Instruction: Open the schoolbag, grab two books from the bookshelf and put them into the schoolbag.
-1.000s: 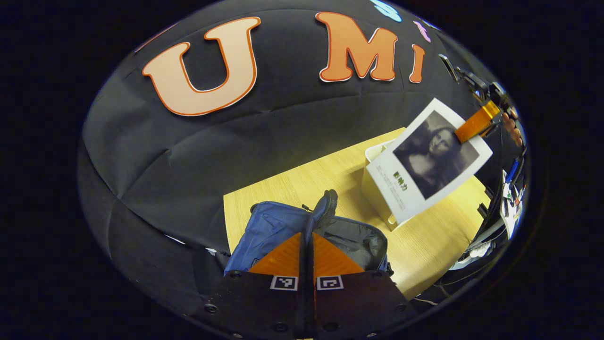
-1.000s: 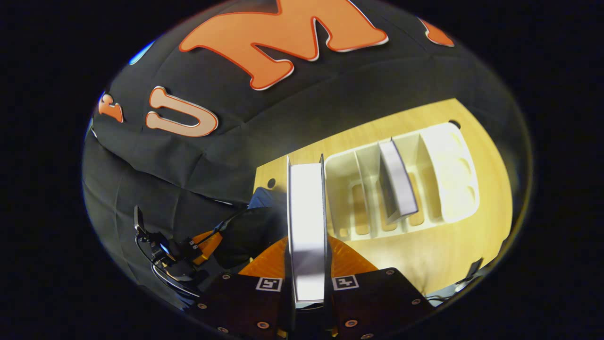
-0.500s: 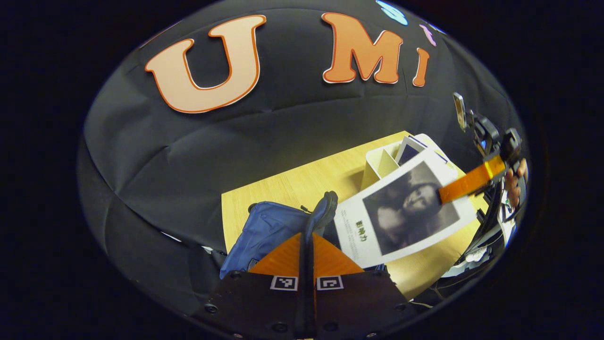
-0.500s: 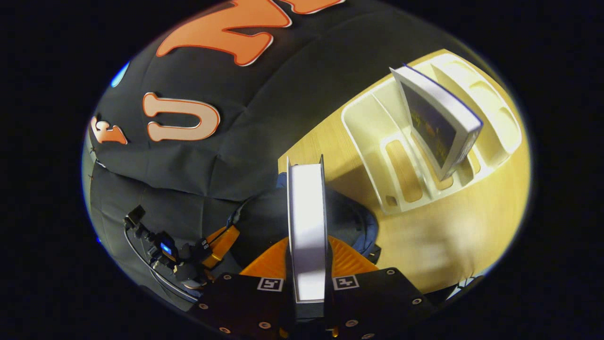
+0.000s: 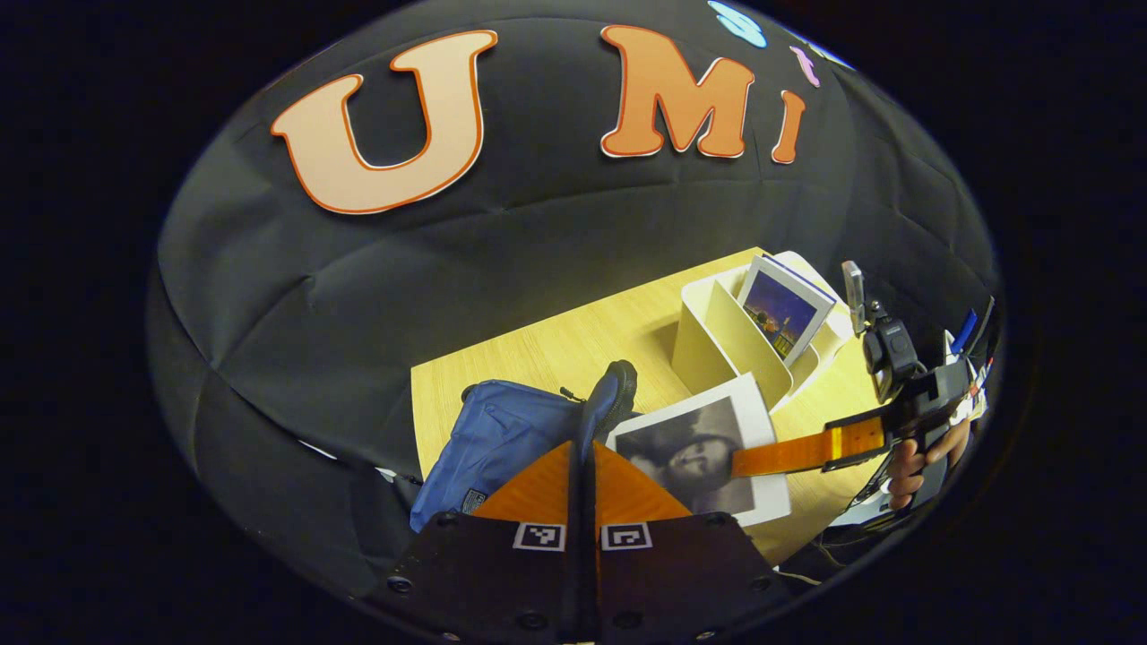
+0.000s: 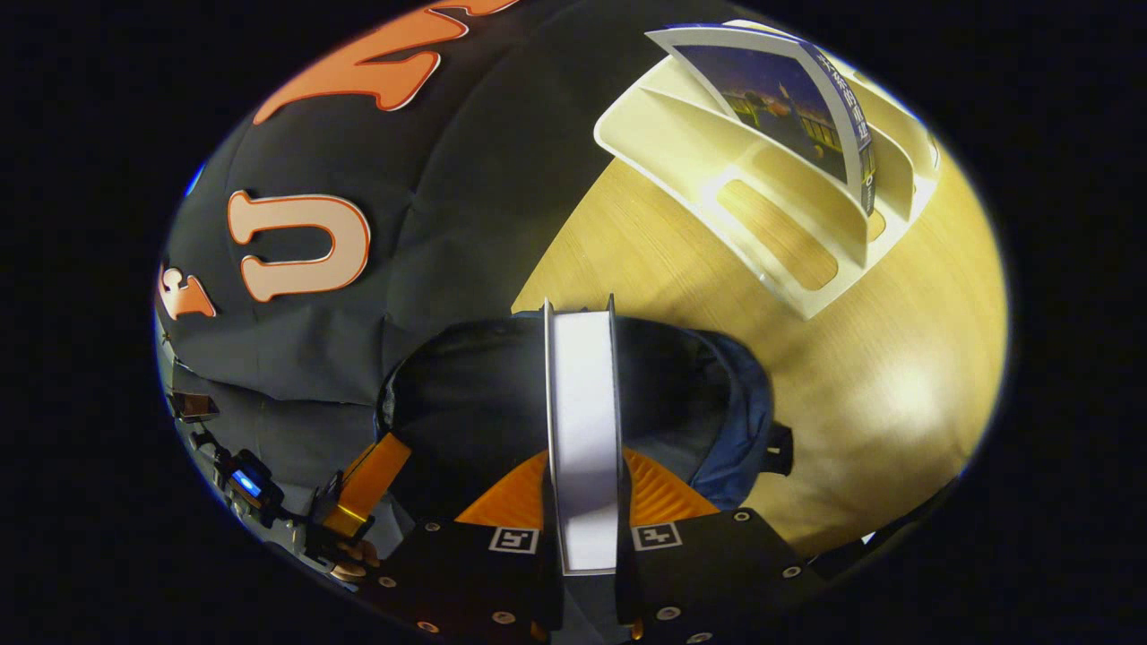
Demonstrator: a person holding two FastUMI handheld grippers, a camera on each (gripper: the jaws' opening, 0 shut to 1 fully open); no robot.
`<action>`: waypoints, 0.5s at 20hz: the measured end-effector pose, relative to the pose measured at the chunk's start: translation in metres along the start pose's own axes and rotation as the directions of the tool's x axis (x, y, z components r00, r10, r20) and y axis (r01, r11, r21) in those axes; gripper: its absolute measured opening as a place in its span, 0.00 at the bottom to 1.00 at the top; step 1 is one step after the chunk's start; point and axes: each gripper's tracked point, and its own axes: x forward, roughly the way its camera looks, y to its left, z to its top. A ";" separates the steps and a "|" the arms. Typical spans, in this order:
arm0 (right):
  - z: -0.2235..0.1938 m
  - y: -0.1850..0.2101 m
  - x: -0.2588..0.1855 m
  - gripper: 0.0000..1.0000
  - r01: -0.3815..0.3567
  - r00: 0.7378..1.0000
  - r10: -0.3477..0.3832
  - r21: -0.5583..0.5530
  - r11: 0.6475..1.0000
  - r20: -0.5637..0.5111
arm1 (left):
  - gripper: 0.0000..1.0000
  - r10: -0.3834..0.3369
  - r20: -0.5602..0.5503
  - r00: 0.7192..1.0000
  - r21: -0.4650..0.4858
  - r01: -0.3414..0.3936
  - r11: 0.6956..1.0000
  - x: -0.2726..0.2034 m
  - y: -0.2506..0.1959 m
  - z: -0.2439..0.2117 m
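On the table [image 6: 896, 394], the schoolbag [image 6: 735, 403] lies near the bookshelf [image 6: 717, 152], which holds 1 book [image 6: 780, 98].

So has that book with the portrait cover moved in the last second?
Yes. The portrait book came down from in front of the bookshelf to the open schoolbag.

Dim booth; glare patch on table [image 6: 896, 394]; strong fisheye warp at edges; focus mostly sharp.

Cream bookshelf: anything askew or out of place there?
The night-skyline-cover book leans tilted against a divider of the cream plastic bookshelf rather than standing upright. Nothing looks spilled or damaged.
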 end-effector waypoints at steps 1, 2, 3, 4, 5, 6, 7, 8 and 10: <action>-0.004 0.003 0.007 0.23 -0.007 1.000 0.007 -0.003 1.000 -0.001 | 0.00 -0.005 0.000 1.000 0.007 0.005 1.000 -0.002 -0.002 -0.001; -0.009 0.003 0.014 0.23 0.002 1.000 -0.002 -0.013 1.000 0.001 | 0.00 -0.005 0.004 1.000 0.015 0.005 1.000 -0.004 -0.003 -0.001; -0.014 0.004 0.019 0.23 -0.002 1.000 0.002 -0.020 1.000 -0.005 | 0.00 -0.006 0.002 1.000 0.018 0.006 1.000 -0.004 -0.003 -0.002; -0.016 0.003 0.027 0.23 0.002 1.000 -0.002 -0.019 1.000 -0.003 | 0.00 -0.012 0.004 1.000 0.019 0.012 1.000 -0.005 -0.005 -0.003; -0.019 0.004 0.035 0.23 -0.005 1.000 0.005 -0.016 1.000 -0.012 | 0.00 -0.021 0.004 1.000 0.018 0.021 1.000 -0.007 -0.009 -0.004; -0.020 0.004 0.042 0.23 -0.007 1.000 0.007 -0.007 1.000 -0.003 | 0.00 -0.031 0.007 1.000 0.022 0.031 0.999 -0.007 -0.012 -0.005; -0.020 0.005 0.050 0.23 -0.014 1.000 0.014 -0.003 1.000 -0.002 | 0.00 -0.038 0.009 0.999 0.028 0.037 0.999 -0.008 -0.015 -0.006; -0.022 0.004 0.057 0.23 -0.018 1.000 0.018 -0.001 1.000 -0.003 | 0.00 -0.042 0.012 0.999 0.031 0.042 0.999 -0.010 -0.017 -0.007; -0.023 0.006 0.072 0.23 -0.024 1.000 0.024 0.005 1.000 0.002 | 0.00 -0.048 0.016 0.999 0.030 0.047 0.998 -0.010 -0.020 -0.009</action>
